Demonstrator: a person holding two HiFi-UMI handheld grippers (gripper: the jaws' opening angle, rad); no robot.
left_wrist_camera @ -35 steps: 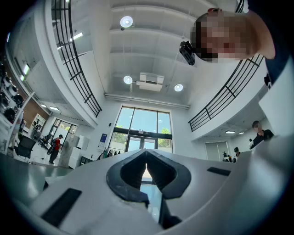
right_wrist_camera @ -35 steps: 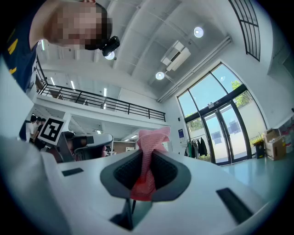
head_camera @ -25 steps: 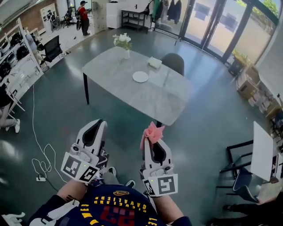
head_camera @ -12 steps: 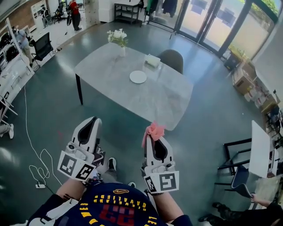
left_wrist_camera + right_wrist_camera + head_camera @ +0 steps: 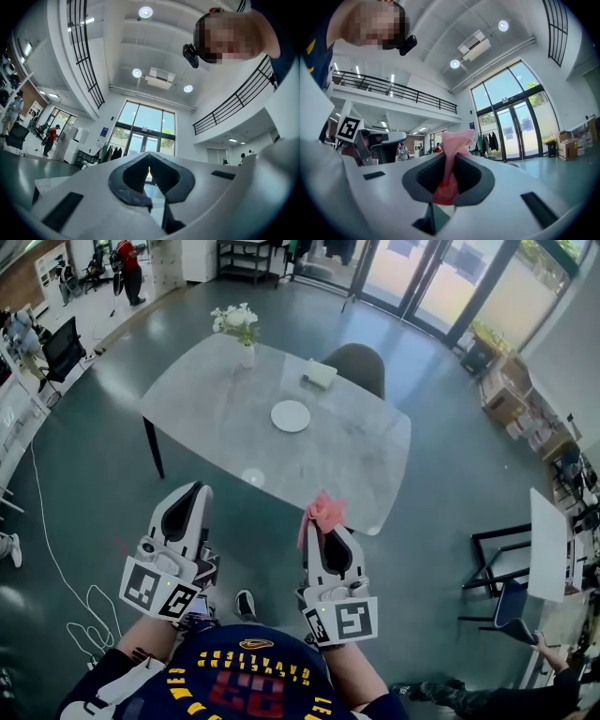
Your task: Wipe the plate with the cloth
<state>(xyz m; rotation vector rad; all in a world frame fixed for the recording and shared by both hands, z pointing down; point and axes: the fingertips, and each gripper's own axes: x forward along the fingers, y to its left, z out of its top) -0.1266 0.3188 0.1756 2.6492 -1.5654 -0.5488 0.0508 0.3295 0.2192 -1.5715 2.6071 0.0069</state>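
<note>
Plate (image 5: 291,415) sits on grey table (image 5: 206,409), near flower vase (image 5: 242,334). Right gripper (image 5: 323,529) pinches pink cloth (image 5: 323,509); left gripper (image 5: 190,493) pressed together, both well apart from table.

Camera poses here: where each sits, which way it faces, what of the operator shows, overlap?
Head view: on the person's head, facing steeply down at the grey stone-look table and round white plate; shows forearms, left claw, right claw.
Left gripper view: on the left claw, along its shut, empty jaws, up at ceiling and glass doors; shows the person's head.
Right gripper view: on the right claw, up likewise; jaws shut on the pink mesh cloth; shows the head.
Shared: the cloth, in head and right gripper views.
</note>
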